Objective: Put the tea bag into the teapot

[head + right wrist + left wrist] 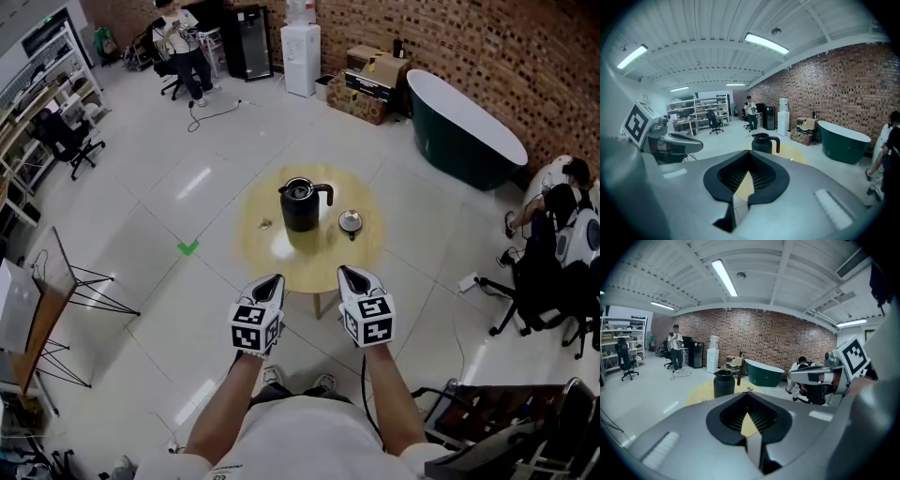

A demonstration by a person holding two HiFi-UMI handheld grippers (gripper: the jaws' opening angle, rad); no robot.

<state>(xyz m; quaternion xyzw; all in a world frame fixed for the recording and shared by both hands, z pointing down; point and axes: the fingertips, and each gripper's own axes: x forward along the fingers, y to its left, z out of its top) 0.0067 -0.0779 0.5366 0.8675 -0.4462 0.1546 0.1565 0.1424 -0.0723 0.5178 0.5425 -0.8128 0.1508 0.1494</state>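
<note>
The round wooden worktop (281,264) carries everything. The black teapot (301,206) stands upright near its centre, handle towards the right edge. Its mouth looks uncovered, probably so that the bag can be dropped straight in.

The left hand-held gripper (277,279) and the right hand-held gripper (345,272) hang side by side above the near edge. Both are short of the things, with their jaws closed together and nothing between them. This reads as a ready pose, so the task appears not yet begun.

A small round piece, apparently the teapot's lid (350,221), lies just right of the pot, set aside. The tea bag (266,224) lies left of the teapot, apart from it, nearer the left hand-held gripper, which would have to open first.
</note>
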